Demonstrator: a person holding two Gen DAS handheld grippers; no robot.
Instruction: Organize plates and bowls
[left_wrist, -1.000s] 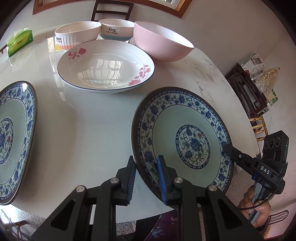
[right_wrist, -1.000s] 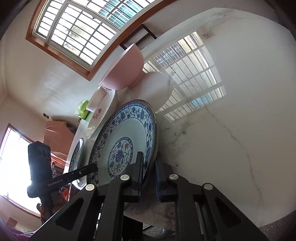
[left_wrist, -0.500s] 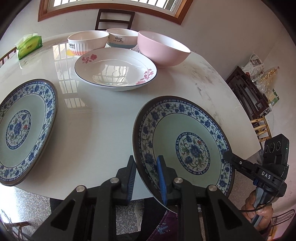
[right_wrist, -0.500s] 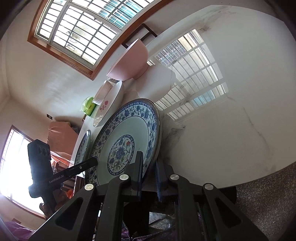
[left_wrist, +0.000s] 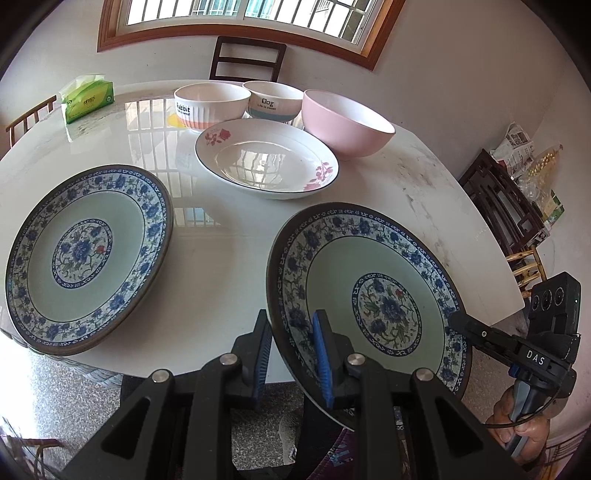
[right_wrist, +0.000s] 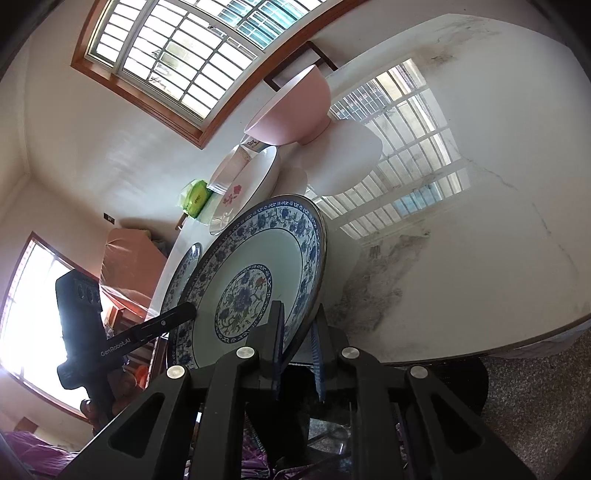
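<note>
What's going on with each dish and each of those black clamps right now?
Held blue plate: lifted, gripped at two rim spots.
Second blue plate: flat on table, empty.
Flowered plate: on table, empty.
Pink bowl: upright.
Left gripper: clamped on rim.
Right gripper: clamped on rim.

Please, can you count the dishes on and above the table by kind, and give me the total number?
Blue patterned plates: 2, one lifted, one on the table
White plate with red flowers: 1
White bowls with words: 2
Pink bowl: 1
Total: 6 dishes
</note>
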